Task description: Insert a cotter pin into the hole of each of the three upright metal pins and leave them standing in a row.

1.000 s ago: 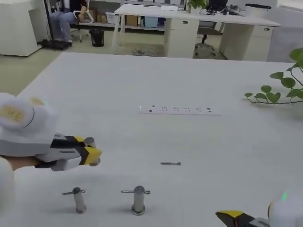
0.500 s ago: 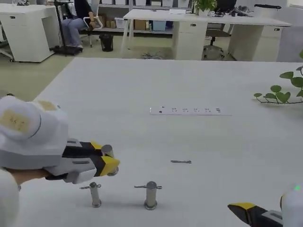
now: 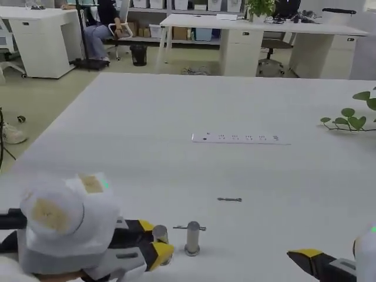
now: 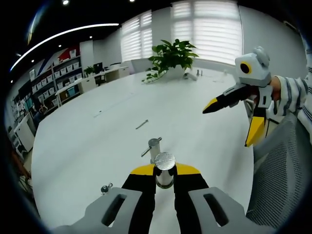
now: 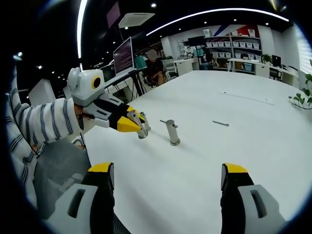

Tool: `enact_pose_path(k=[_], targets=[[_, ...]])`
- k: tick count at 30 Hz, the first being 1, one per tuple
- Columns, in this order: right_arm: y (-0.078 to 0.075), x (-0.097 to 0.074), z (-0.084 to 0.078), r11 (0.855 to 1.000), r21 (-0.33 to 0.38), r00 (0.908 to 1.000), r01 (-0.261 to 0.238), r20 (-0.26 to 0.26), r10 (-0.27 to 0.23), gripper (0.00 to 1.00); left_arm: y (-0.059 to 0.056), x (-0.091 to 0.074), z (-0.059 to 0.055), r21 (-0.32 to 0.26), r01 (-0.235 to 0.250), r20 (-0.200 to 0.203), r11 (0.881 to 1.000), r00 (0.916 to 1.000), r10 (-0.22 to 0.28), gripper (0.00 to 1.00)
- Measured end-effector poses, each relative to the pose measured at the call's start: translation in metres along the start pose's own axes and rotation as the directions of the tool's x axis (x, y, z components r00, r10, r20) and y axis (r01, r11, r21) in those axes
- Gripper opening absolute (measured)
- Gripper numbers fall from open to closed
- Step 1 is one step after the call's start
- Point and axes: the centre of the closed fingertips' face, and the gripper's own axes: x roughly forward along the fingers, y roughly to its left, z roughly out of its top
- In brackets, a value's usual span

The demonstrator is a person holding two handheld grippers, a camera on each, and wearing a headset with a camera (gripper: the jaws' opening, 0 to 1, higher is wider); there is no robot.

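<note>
One metal pin point(image 4: 165, 161) in left tool point(image 4: 165, 170).

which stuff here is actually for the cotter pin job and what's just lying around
For the job: held metal pin, standing metal pin with its cotter pin in, loose cotter pin.
Lying about: power strip, plant.

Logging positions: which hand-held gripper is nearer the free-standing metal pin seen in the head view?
Left. The left hand-held gripper sits right beside the free-standing metal pin, on its left; the right hand-held gripper is well off to its right.
</note>
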Motion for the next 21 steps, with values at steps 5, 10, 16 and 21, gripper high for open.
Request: enact_pose_path(k=[5,10,16,21], targets=[[0.003,0.000,-0.004,1.000,0.005,1.0000,0.000,-0.006,0.000,0.91,-0.009,0.002,-0.008,-0.021,-0.002,-0.009,1.000,1.0000,0.002,0.09],[0.005,0.000,-0.008,1.000,0.011,0.9999,-0.005,-0.016,0.005,0.92,-0.018,0.005,-0.017,-0.049,0.005,-0.018,0.999,0.9998,-0.006,0.09],[0.004,0.000,-0.009,1.000,0.018,0.9999,-0.005,-0.014,0.005,0.92,-0.023,0.008,-0.025,-0.088,-0.007,-0.027,0.996,0.9996,0.005,0.09],[0.005,-0.001,-0.007,1.000,0.023,1.0000,-0.007,-0.002,0.007,0.92,-0.025,0.010,-0.028,-0.112,-0.017,-0.031,0.994,0.9994,0.013,0.09]])
